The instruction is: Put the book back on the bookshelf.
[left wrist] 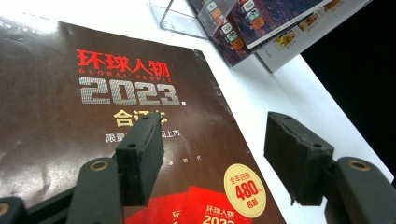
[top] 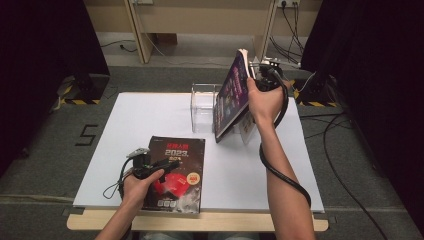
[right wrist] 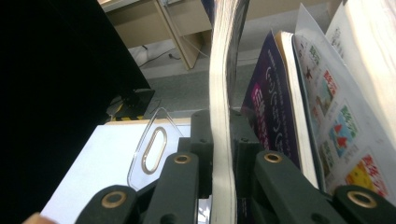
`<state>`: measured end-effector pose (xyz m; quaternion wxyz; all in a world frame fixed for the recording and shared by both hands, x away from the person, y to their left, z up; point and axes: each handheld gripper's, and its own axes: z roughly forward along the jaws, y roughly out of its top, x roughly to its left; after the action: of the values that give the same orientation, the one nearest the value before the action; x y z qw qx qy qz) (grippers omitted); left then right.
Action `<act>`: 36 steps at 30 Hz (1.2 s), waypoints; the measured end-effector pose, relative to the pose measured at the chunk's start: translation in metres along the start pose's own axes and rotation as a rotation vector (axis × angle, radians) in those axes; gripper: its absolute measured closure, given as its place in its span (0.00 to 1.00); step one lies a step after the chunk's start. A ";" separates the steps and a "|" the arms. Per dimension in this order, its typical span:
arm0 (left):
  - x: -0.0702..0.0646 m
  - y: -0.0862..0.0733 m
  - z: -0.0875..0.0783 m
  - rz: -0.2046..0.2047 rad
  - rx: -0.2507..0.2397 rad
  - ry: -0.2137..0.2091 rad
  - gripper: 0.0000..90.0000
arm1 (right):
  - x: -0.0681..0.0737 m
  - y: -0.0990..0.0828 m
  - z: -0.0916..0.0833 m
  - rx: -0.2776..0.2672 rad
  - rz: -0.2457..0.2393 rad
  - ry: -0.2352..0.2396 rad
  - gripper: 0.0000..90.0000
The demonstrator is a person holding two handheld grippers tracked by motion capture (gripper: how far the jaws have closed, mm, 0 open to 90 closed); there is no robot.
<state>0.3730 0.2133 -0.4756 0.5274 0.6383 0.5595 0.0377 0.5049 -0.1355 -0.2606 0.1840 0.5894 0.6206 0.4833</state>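
Observation:
A dark magazine with "2023" on its cover lies flat at the table's front. My left gripper hovers over it with its jaws open, nothing between the pads; the cover shows beyond them. My right gripper is raised at the back right, shut on the edge of a purple-covered magazine, held tilted above the table. In the right gripper view the magazine's page edge runs up between the closed jaws. More magazines stand to its right.
A clear acrylic holder stands at the back middle of the white tabletop, with other magazines leaning beside it. A cable trails from my right gripper down along the forearm. Dark curtains flank the table.

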 end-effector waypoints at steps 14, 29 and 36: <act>0.001 0.001 -0.001 0.001 -0.005 0.001 0.40 | -0.001 -0.013 0.027 0.020 -0.016 -0.031 0.92; 0.000 0.000 0.001 0.004 -0.001 -0.002 0.40 | 0.005 -0.013 0.037 0.048 -0.075 -0.077 0.92; 0.000 0.000 0.001 0.002 -0.001 -0.003 0.40 | 0.001 -0.010 0.040 0.065 -0.109 -0.125 0.87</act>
<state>0.3731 0.2127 -0.4762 0.5284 0.6388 0.5580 0.0376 0.5309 -0.1174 -0.2864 0.2292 0.5895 0.6543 0.4145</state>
